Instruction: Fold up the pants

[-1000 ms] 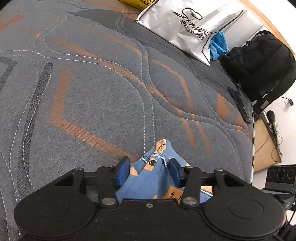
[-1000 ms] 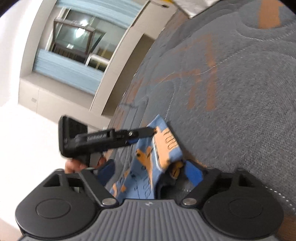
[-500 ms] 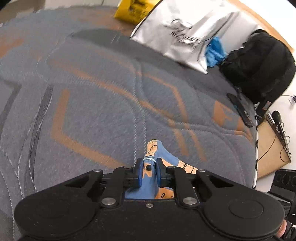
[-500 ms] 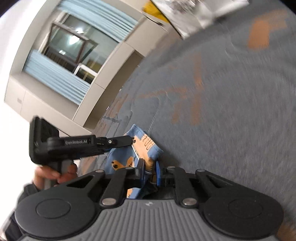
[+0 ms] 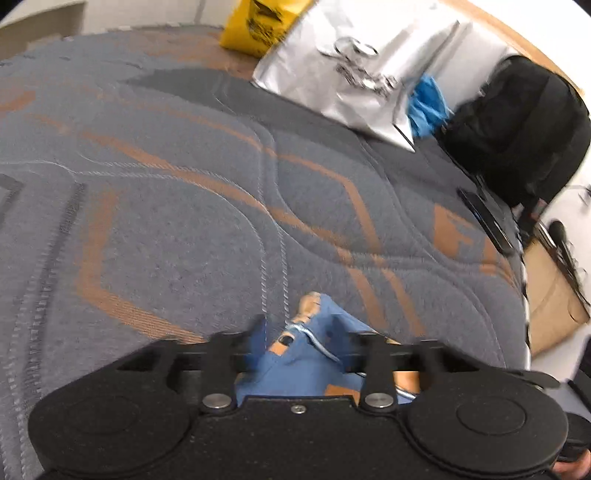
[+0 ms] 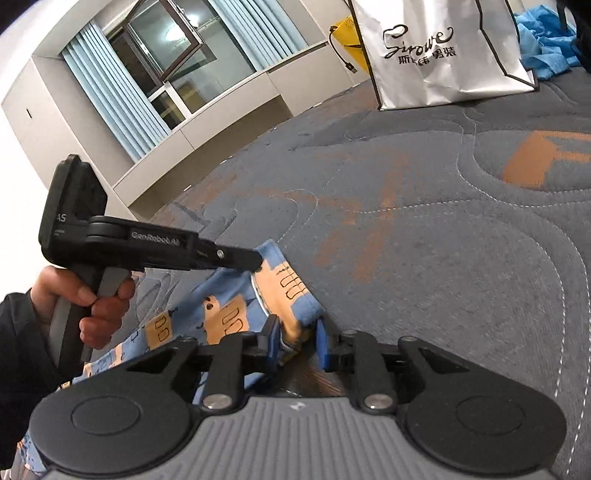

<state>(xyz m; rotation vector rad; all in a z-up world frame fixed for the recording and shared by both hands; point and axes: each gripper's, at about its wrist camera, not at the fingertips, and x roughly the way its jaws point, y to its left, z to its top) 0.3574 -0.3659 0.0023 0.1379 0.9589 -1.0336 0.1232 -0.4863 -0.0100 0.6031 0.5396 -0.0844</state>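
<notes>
The pants [image 6: 236, 299] are blue with orange patches and lie on the grey quilted mattress [image 6: 424, 236]. In the left wrist view the pants [image 5: 299, 362] lie between the fingers of my left gripper [image 5: 299, 332], which is open, its fingers apart on either side of the waist corner. My right gripper [image 6: 297, 341] is open too, with the pants' other corner loose between its blue pads. The left gripper also shows in the right wrist view [image 6: 255, 260], its tip at the pants' far corner.
A silver shopping bag [image 5: 354, 70], a yellow bag [image 5: 258, 26] and blue cloth [image 5: 424, 107] lie at the mattress's far end. A black backpack [image 5: 517, 129] and a dark remote-like object [image 5: 484, 221] sit at the right edge. A window and wall [image 6: 166, 66] stand beyond.
Both grippers were shut on the pants' corners half a second ago and have opened, letting the cloth go. Both views have tilted up.
</notes>
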